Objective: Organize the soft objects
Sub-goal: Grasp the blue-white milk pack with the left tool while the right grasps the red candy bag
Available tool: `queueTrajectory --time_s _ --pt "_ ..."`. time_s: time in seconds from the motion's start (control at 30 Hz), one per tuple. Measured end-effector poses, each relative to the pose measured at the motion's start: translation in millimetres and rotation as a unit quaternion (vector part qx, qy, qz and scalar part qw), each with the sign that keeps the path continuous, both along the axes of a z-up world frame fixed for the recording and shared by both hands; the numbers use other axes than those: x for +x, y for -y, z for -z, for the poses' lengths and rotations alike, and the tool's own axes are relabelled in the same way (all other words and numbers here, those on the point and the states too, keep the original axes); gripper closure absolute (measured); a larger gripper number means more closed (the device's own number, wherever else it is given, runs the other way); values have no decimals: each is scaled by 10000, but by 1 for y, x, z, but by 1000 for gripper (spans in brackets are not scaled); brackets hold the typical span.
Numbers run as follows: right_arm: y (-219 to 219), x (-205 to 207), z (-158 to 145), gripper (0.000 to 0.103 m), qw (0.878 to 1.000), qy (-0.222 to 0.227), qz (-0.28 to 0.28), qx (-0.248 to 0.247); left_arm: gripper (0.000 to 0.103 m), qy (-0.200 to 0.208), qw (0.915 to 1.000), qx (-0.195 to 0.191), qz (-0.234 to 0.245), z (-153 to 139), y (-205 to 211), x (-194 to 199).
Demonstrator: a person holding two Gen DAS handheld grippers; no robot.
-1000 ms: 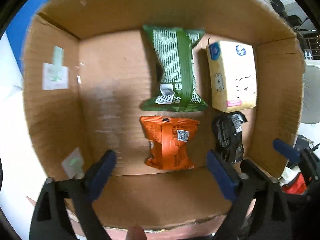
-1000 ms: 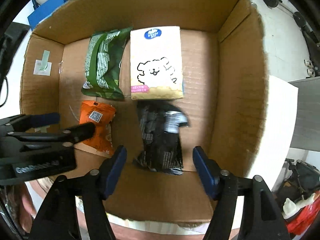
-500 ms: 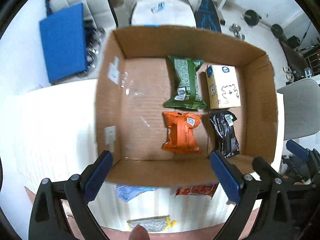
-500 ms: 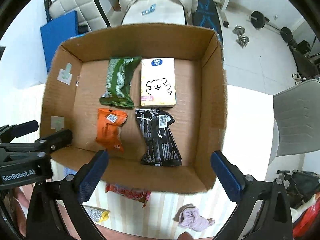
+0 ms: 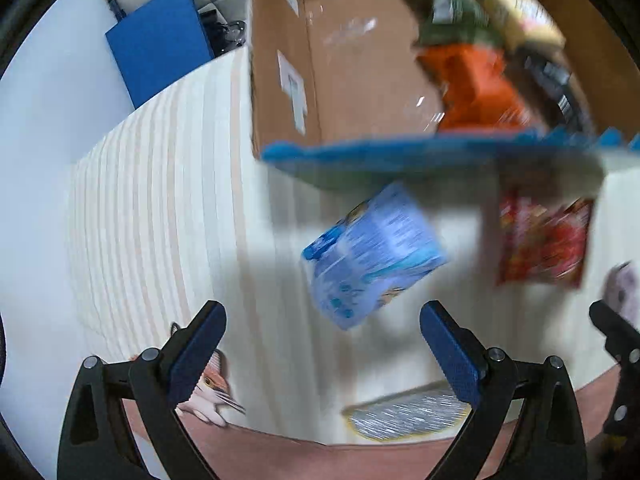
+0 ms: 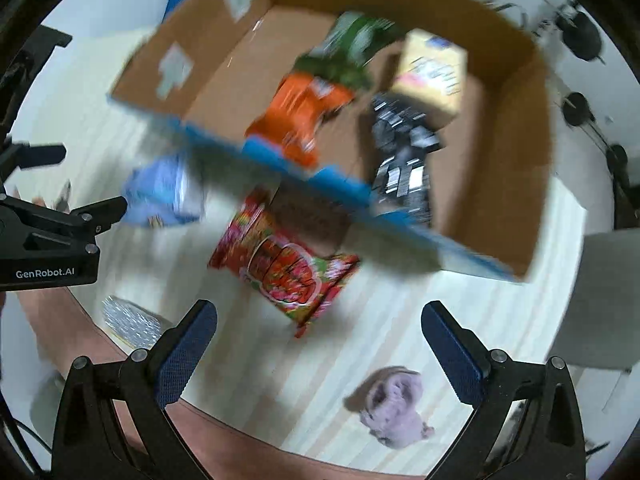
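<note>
Counter point(image 5: 160, 208) items lie loose ahead of both wide-open, empty hand-held grippers: the blue packet point(image 5: 374, 258) sits just beyond the left hand-held gripper point(image 5: 322, 338), the red packet point(image 6: 286, 266) just beyond the right hand-held gripper point(image 6: 318, 338), both beside the cardboard box point(image 6: 536, 128).

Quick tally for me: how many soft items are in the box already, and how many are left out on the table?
In the cardboard box: 4 (green pack, orange pack, black pack, yellow tissue pack)
On the table: 4 (blue pack, red pack, silver pack, purple cloth)
Total: 8
</note>
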State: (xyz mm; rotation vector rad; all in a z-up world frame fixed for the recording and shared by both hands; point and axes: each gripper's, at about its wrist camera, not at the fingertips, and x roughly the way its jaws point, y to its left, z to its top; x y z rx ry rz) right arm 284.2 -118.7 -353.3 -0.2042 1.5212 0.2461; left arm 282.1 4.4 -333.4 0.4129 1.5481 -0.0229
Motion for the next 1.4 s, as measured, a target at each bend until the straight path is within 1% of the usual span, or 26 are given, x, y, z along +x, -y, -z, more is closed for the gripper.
queueTrajectory --time_s 0.07,0.13,0.23,0.3,0.33,0.4,0.47,0.5,0.53,0.6,0.63,0.7,0.77,0.87,0.9,0.93,0.97,1.07,1.13,1.17,1.23,1.27,1.3,1.33,1.37,1.4 --pt "-10 -1 18 0 9998 -99 -169 -14 3 31 9998 65 210 12 0 -1" --pt "-24 -2 35 0 9985 -130 -526 -120 3 103 9983 185 551 24 3 0" --pt "-41 -6 53 0 9934 -18 -1057 -447 3 221 9913 486 1200 39 14 1" --pt "-45 -6 63 0 9920 -76 -1155 -513 3 154 9881 554 1427 49 18 4" --pt "-45 -5 68 2 9915 -113 -1176 -551 3 58 9881 470 1461 53 18 6" --pt "-43 -5 80 10 9907 -208 -1172 -659 3 -141 9897 262 1403 58 18 9" --pt "-39 -4 85 12 9926 -299 -1003 -620 3 -373 9914 -79 1255 61 16 9" --pt "-35 -3 86 15 9939 -347 -889 -544 3 -588 9916 -368 1095 64 15 6" --pt "-31 -4 85 16 9958 -449 -705 -387 3 -713 9911 -553 980 65 12 6" --pt "-23 -7 82 17 9969 -667 -425 -11 3 -1041 9864 -1049 714 68 8 -3" --pt "-19 -10 80 17 9958 -842 -282 233 3 -1119 9847 -1158 672 68 7 -7" --pt "-14 -15 75 17 9930 -1005 -118 613 3 -1280 9806 -1341 640 63 6 -16" --pt "-10 -18 68 16 9927 -953 -34 742 3 -1257 9800 -1415 608 53 0 -19" --pt "-9 -15 61 16 9971 -631 -73 421 3 -808 9879 -1221 515 34 -14 -12" --pt "-11 -15 62 16 9975 -597 -66 377 3 -609 9909 -1043 594 30 -16 -7" --pt "-12 -14 65 16 9978 -561 -32 347 3 -499 9930 -818 696 29 -14 -4" --pt "-13 -14 69 16 9980 -550 11 312 3 -396 9943 -551 828 32 -11 2" --pt "-14 -10 79 17 9983 -527 160 214 3 -361 9926 -317 1118 46 2 11" --pt "-14 -15 84 24 9979 -533 335 170 3 -517 9913 -252 1184 62 10 12" --pt "-14 -19 87 37 9974 -550 429 154 3 -637 9899 -226 1244 72 15 10" --pt "-12 -29 89 41 9963 -593 603 182 3 -580 9896 -315 1276 77 22 12" --pt "-12 -38 92 45 9948 -654 752 205 5 -542 9900 -399 1240 77 25 12" --pt "-10 -47 95 48 9926 -759 904 270 10 -552 9909 -490 1126 78 25 11" --pt "-5 -53 96 48 9908 -836 1024 299 35 -603 9921 -582 938 79 25 12" --pt "-3 -55 96 49 9898 -870 1090 286 39 -676 9932 -675 668 79 22 12" --pt "-1 -61 96 50 9889 -901 1153 248 40 -670 9940 -725 477 79 25 11"
